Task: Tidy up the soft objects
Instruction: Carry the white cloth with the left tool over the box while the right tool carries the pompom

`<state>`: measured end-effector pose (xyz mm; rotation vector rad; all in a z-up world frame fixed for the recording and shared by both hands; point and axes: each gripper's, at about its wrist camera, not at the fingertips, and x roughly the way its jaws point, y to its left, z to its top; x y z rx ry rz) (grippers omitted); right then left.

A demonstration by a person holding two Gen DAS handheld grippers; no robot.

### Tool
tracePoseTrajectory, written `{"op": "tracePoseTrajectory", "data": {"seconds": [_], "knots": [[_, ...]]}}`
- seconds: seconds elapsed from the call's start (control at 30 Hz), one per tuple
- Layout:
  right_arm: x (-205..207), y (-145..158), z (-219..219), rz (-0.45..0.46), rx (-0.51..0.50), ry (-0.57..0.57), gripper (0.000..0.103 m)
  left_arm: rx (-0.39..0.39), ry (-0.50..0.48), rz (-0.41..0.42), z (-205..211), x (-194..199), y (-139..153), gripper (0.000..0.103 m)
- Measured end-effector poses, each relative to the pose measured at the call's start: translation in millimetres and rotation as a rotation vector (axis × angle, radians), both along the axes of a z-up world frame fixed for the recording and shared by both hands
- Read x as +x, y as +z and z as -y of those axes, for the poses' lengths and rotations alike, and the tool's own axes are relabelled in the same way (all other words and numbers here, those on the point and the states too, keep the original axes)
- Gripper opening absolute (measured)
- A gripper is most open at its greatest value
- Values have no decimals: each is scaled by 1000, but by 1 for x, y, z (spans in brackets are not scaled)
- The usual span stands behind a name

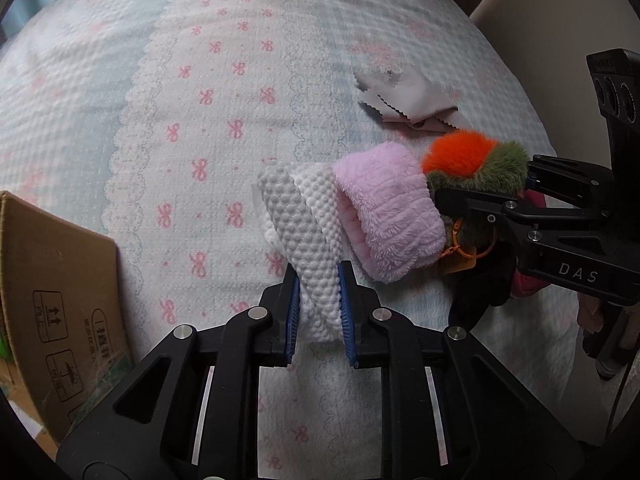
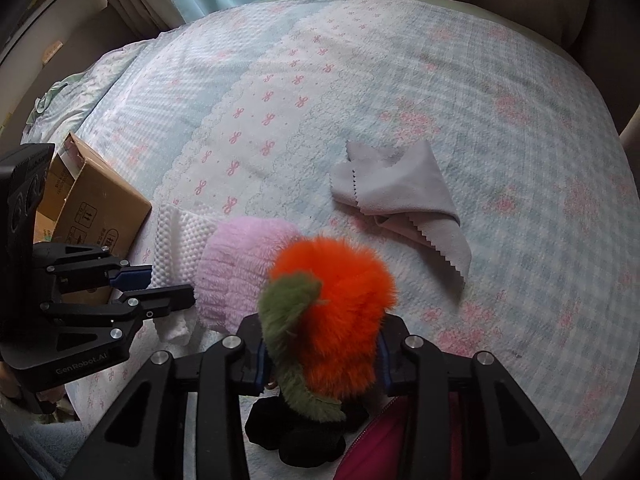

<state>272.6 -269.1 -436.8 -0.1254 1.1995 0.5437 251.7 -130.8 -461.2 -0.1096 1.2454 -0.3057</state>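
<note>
My left gripper (image 1: pixel 319 312) is shut on a white and grey bumpy cloth (image 1: pixel 304 224), also seen in the right wrist view (image 2: pixel 176 236). A pink fluffy cloth (image 1: pixel 390 208) lies against it (image 2: pixel 236 268). My right gripper (image 2: pixel 322 356) is shut on an orange and green furry plush (image 2: pixel 332 304), which sits beside the pink cloth (image 1: pixel 472 160). The right gripper also shows in the left wrist view (image 1: pixel 480 196), and the left gripper in the right wrist view (image 2: pixel 160 284).
A grey cloth with zigzag edges (image 2: pixel 404 196) lies on the bed cover (image 2: pixel 500 128), also seen in the left wrist view (image 1: pixel 408 96). An open cardboard box (image 2: pixel 100 200) stands at the left (image 1: pixel 60 300). A black soft item (image 2: pixel 296 428) lies under the right gripper.
</note>
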Motion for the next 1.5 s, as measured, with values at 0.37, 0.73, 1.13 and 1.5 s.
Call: {"op": "tracePoseTrajectory", "data": {"seconds": [0.37, 0.73, 1.13, 1.5], "knots": [[-9, 43, 9, 60, 13, -113, 37, -19, 26, 98, -21, -32, 66, 15], [-49, 172, 1, 209, 37, -215, 37, -14, 108, 236, -61, -66, 199, 16], [-110, 262, -98, 307, 48, -180, 37, 58, 195, 296, -196, -115, 270, 16], [-125, 232, -229, 213, 47, -258, 37, 93, 135, 193, -324, -99, 219, 16]]}}
